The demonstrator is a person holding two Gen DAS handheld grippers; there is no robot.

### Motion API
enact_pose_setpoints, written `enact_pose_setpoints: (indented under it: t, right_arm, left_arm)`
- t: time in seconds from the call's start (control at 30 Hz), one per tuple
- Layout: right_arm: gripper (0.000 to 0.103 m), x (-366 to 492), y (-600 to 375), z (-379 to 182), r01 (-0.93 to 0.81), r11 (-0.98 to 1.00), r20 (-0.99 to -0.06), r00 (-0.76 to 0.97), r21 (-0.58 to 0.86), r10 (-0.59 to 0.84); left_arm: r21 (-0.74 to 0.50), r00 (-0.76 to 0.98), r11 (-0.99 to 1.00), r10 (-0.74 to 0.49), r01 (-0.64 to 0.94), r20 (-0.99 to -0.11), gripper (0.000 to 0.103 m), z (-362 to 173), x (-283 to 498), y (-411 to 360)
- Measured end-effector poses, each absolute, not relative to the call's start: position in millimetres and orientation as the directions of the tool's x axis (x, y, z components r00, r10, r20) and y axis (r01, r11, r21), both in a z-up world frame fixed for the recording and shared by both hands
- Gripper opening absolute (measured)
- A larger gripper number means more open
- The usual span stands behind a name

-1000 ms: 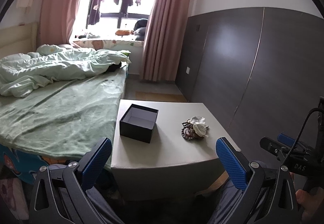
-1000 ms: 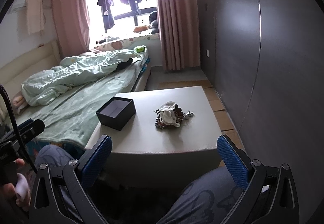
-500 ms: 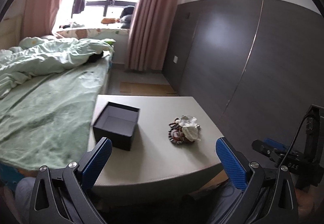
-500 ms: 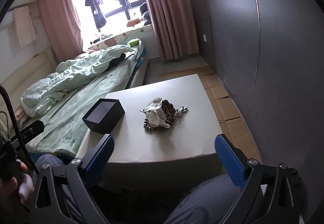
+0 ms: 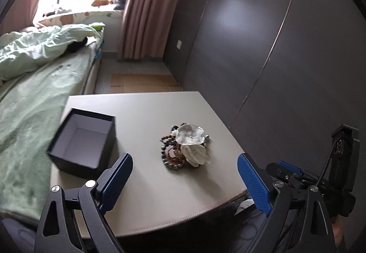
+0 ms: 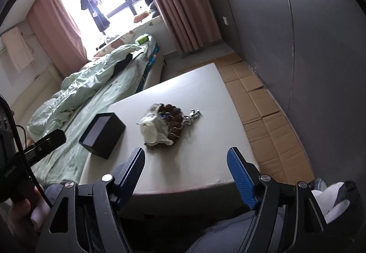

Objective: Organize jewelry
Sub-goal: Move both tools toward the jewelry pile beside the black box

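A pile of jewelry (image 5: 185, 147) lies near the middle of a pale grey table (image 5: 160, 202): beaded bracelets under clear and white stone pieces. An open, empty black box (image 5: 83, 138) stands to its left. My left gripper (image 5: 184, 168) is open and empty, hovering over the table's front part, short of the pile. In the right wrist view the pile (image 6: 164, 125) and the box (image 6: 103, 135) show again. My right gripper (image 6: 185, 166) is open and empty, above the front edge of the table (image 6: 205, 173).
A bed with green bedding (image 5: 34, 93) runs along the table's left side. A dark wall panel (image 5: 286, 70) stands close on the right. Cardboard sheets (image 6: 263, 111) cover the floor between table and wall. My legs are below the front edge.
Both grippers have moved forward and down toward the table, so the pile and box look larger. The right view has tilted. Both stay open.
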State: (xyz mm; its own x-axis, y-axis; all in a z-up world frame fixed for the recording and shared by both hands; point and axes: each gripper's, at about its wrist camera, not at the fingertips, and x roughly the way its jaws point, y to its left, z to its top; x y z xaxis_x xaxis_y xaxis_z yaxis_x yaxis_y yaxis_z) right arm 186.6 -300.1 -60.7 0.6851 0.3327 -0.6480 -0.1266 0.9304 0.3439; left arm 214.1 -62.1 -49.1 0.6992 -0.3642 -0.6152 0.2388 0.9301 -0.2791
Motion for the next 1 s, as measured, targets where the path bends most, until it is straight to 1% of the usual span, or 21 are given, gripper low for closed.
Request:
enact_pose_setpoints:
  t: [0.03, 0.07, 0.13, 0.3, 0.43, 0.53, 0.6, 0.67, 0.7, 0.73, 0.77, 0.8, 1.0]
  right_arm:
    - [0.074, 191, -304, -64, -0.12, 0.927, -0.649, 0.682, 0.357, 0.338]
    - [0.069, 195, -306, -67, -0.113, 0.923, -0.648, 0.68, 0.369, 0.343]
    - [0.064, 202, -310, -71, -0.106, 0.911, -0.65, 0.669, 0.398, 0.361]
    - [0.064, 217, -319, -84, -0.085, 0.886, -0.644, 0.655, 0.456, 0.395]
    - [0.064, 226, -327, -93, -0.079, 0.844, -0.625, 0.637, 0.53, 0.452]
    - [0.064, 229, -328, -96, -0.08, 0.836, -0.619, 0.634, 0.543, 0.463]
    - [0.064, 232, -329, -97, -0.08, 0.837, -0.622, 0.632, 0.542, 0.463]
    - [0.064, 234, -328, -98, -0.08, 0.836, -0.623, 0.629, 0.543, 0.465]
    - [0.064, 236, -329, -98, -0.078, 0.836, -0.624, 0.629, 0.543, 0.464]
    - [0.064, 238, -329, -98, -0.075, 0.837, -0.626, 0.628, 0.543, 0.462]
    - [0.064, 238, -329, -98, -0.076, 0.836, -0.626, 0.627, 0.543, 0.464]
    - [0.064, 241, -328, -98, -0.079, 0.836, -0.626, 0.625, 0.543, 0.466]
    - [0.064, 255, -316, -94, -0.12, 0.842, -0.624, 0.619, 0.525, 0.477]
  left_arm:
    - [-0.28, 0.691, 0.929, -0.368, 0.243, -0.622, 0.093, -52, 219, -67]
    - [-0.28, 0.687, 0.928, -0.37, 0.245, -0.626, 0.093, -55, 222, -70]
    - [-0.285, 0.665, 0.925, -0.38, 0.253, -0.643, 0.093, -63, 234, -79]
    - [-0.271, 0.625, 0.925, -0.381, 0.267, -0.681, 0.091, -82, 262, -97]
    - [-0.252, 0.605, 0.928, -0.371, 0.275, -0.705, 0.09, -97, 282, -110]
    - [-0.219, 0.592, 0.933, -0.351, 0.286, -0.725, 0.084, -110, 298, -119]
    - [-0.199, 0.577, 0.936, -0.337, 0.29, -0.744, 0.07, -119, 306, -123]
    - [-0.197, 0.571, 0.938, -0.331, 0.284, -0.751, 0.038, -122, 312, -119]
    - [-0.194, 0.576, 0.941, -0.324, 0.276, -0.75, 0.03, -122, 313, -117]
    - [-0.188, 0.588, 0.945, -0.316, 0.269, -0.745, 0.016, -119, 312, -114]
    - [-0.193, 0.593, 0.943, -0.321, 0.27, -0.738, 0.008, -116, 312, -110]
    - [-0.205, 0.595, 0.94, -0.331, 0.271, -0.733, 0.004, -113, 311, -106]
    - [-0.217, 0.635, 0.936, -0.349, 0.278, -0.689, 0.003, -85, 303, -90]
